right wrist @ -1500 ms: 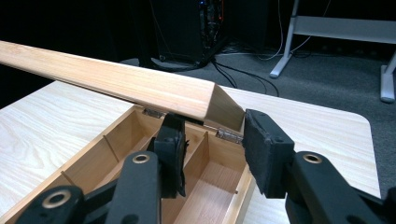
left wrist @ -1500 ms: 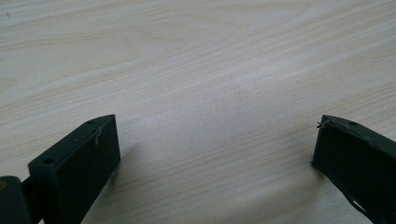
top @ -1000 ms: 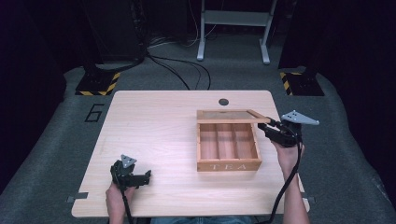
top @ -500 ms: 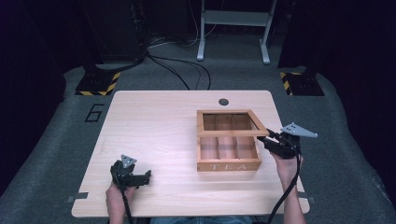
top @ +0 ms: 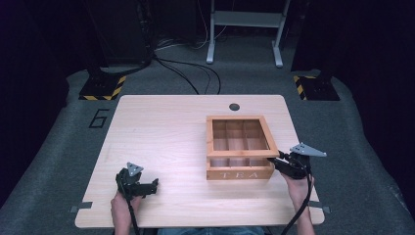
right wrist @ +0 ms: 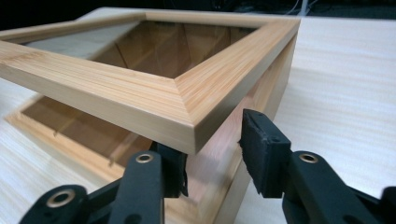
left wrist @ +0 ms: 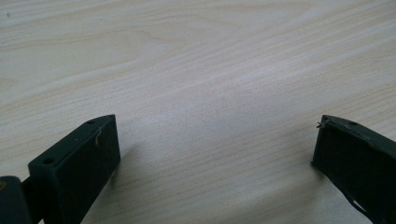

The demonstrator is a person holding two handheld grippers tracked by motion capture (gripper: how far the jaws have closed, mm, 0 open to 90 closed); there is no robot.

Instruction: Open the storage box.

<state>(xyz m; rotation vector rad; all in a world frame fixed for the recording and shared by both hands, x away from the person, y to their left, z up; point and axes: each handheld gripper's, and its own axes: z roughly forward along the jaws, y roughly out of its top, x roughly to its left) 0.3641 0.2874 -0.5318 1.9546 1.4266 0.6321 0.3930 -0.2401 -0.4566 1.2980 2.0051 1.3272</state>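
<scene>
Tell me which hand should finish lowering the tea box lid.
Right: the right gripper is shut on the lid of the tea box; the left gripper sits open on the table, far off.

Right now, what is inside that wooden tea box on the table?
Through the half-lowered lid, the tea box shows wooden dividers forming compartments that look empty; the front row is partly covered by the lid's frame.
</scene>
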